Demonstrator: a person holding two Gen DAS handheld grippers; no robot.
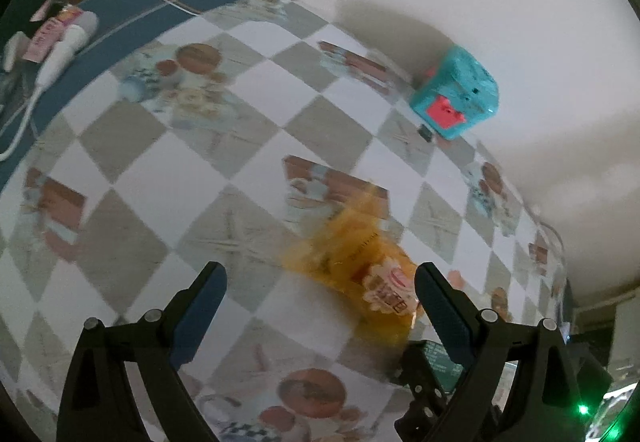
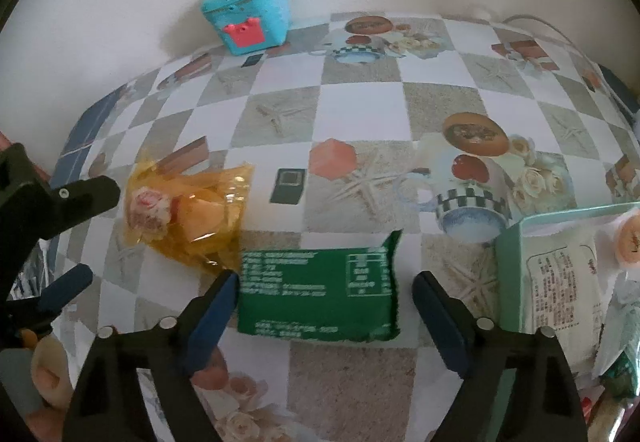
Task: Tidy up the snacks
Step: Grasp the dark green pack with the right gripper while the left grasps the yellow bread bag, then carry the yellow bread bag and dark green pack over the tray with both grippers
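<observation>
A yellow see-through snack bag [image 1: 356, 266] lies on the checkered tablecloth [image 1: 168, 146]. My left gripper [image 1: 320, 274] hangs over it, open, with the bag nearer its right finger and not touched by either pad. A green flat snack packet [image 2: 320, 290] lies printed side up between the fingers of my right gripper [image 2: 326, 278], which is open; the left pad is at the packet's edge and the right pad stands apart from it. In the right wrist view the yellow bag [image 2: 188, 210] lies just left of the green packet, with the left gripper [image 2: 102, 230] beside it.
A mint-green box [image 2: 508, 262] at the right holds a white packet [image 2: 560, 282] and other snacks. A turquoise toy box [image 2: 248, 10] stands against the wall. A small black card [image 2: 288, 186] lies mid-table. A white corded device [image 1: 68, 38] rests at the far left edge.
</observation>
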